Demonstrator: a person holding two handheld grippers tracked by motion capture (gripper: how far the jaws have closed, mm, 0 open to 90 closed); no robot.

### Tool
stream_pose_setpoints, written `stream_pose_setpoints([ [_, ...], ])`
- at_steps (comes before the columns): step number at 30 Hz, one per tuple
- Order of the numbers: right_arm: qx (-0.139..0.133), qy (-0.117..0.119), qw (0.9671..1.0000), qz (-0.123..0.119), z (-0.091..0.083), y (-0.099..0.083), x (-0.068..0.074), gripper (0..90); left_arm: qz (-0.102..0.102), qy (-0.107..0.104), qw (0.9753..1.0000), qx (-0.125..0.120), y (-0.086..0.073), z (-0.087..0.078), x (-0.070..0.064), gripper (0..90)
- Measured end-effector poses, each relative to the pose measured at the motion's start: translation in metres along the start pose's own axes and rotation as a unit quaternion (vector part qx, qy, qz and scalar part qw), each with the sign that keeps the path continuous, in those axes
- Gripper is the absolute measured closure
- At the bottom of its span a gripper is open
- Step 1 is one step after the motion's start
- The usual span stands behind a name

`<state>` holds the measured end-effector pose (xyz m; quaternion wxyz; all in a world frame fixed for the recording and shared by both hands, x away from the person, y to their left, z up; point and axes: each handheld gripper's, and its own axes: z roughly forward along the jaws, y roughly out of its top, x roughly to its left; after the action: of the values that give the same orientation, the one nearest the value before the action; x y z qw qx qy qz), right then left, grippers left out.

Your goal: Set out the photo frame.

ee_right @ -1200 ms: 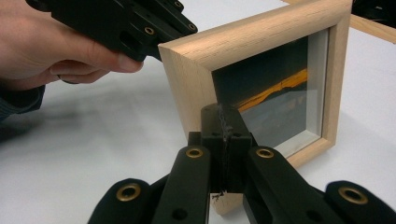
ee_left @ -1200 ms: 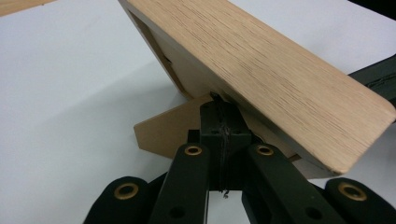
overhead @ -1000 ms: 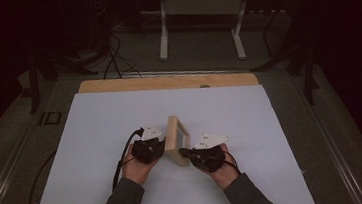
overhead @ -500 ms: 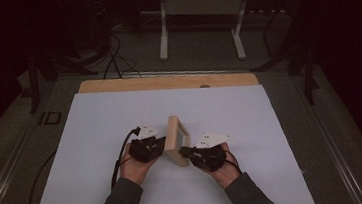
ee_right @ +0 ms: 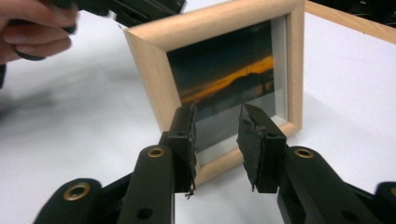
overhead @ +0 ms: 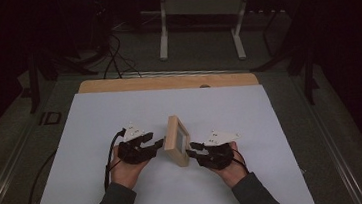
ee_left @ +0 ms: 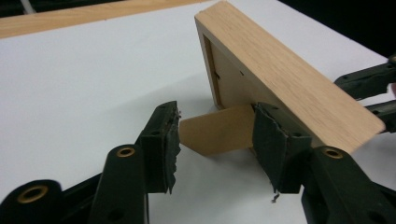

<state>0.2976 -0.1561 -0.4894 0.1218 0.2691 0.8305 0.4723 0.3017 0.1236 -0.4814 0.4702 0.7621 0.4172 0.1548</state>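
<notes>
Both tongs sit released, jaws parted with nothing pinched between them. Left gripper (overhead: 159, 144) points at the back of a small wooden picture frame (overhead: 177, 139); in the left gripper view its jaws straddle the frame's cardboard easel leg (ee_left: 215, 129), which juts from the back panel and rests on the table, though contact between the pads and the leg cannot be judged. Right gripper (overhead: 194, 149) faces the glazed front, close to the lower rail; the right gripper view shows an orange-streaked dark photo (ee_right: 224, 84) behind the glass. Frame stands upright near the middle of the white sheet (overhead: 95, 120), between the two grippers. Person's left hand (overhead: 125, 168) and right hand (overhead: 231, 169) enter from the near edge. Beyond the sheet: a wooden table strip (overhead: 167, 81), then dark floor with cables (overhead: 114, 58) and a white stand (overhead: 200, 9).
</notes>
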Motion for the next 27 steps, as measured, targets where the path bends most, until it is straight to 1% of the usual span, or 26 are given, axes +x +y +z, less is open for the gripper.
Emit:
stream_pose_setpoints([
  [3, 0.003, -0.003, 1.0000, 0.003, -0.002, -0.003, -0.002, 63.8, -0.003, 0.002, 0.9999, -0.014, 0.000, -0.006, -0.001, 49.1],
  [5, 0.004, -0.005, 1.0000, 0.005, -0.003, -0.005, -0.004, 62.6, -0.007, 0.007, 0.9995, -0.030, 0.001, -0.011, -0.002, 48.5],
  [6, 0.005, -0.006, 1.0000, 0.006, -0.003, -0.006, -0.005, 62.2, -0.007, 0.008, 0.9994, -0.033, 0.002, -0.012, -0.003, 47.1],
  [7, 0.005, -0.006, 0.9999, 0.007, -0.004, -0.006, -0.005, 61.9, -0.009, 0.009, 0.9990, -0.043, 0.003, -0.015, -0.003, 46.3],
  [8, 0.006, -0.007, 0.9999, 0.010, -0.004, -0.007, -0.006, 61.4, -0.011, 0.011, 0.9987, -0.049, 0.003, -0.017, -0.004, 44.8],
  [11, 0.006, -0.010, 0.9999, 0.012, -0.006, -0.009, -0.008, 60.5, -0.015, 0.012, 0.9981, -0.059, 0.005, -0.020, -0.005, 40.7],
  [13, 0.006, -0.011, 0.9998, 0.015, -0.007, -0.010, -0.009, 60.2, -0.018, 0.007, 0.9978, -0.064, 0.006, -0.022, -0.007, 38.7],
  [16, 0.006, -0.013, 0.9998, 0.017, -0.007, -0.011, -0.010, 59.8, -0.031, -0.002, 0.9967, -0.075, 0.008, -0.023, -0.012, 35.7],
  [18, 0.005, -0.013, 0.9998, 0.017, -0.007, -0.011, -0.010, 59.7, -0.029, -0.003, 0.9969, -0.073, 0.010, -0.023, -0.016, 33.6],
  [21, 0.005, -0.012, 0.9998, 0.016, -0.007, -0.011, -0.010, 59.3, -0.019, -0.005, 0.9974, -0.069, 0.013, -0.019, -0.024, 31.7],
  [22, 0.005, -0.011, 0.9998, 0.017, -0.006, -0.011, -0.010, 59.2, -0.015, -0.010, 0.9977, -0.065, 0.014, -0.017, -0.028, 31.6],
  [24, 0.005, -0.011, 0.9998, 0.018, -0.006, -0.011, -0.010, 59.0, -0.008, -0.006, 0.9983, -0.057, 0.015, -0.012, -0.032, 30.2],
  [25, 0.005, -0.011, 0.9998, 0.018, -0.006, -0.011, -0.010, 58.9, -0.004, -0.011, 0.9986, -0.052, 0.016, -0.009, -0.035, 30.2],
  [27, 0.004, -0.011, 0.9998, 0.019, -0.006, -0.011, -0.010, 58.9, 0.003, -0.006, 0.9989, -0.045, 0.016, -0.004, -0.040, 30.2],
])
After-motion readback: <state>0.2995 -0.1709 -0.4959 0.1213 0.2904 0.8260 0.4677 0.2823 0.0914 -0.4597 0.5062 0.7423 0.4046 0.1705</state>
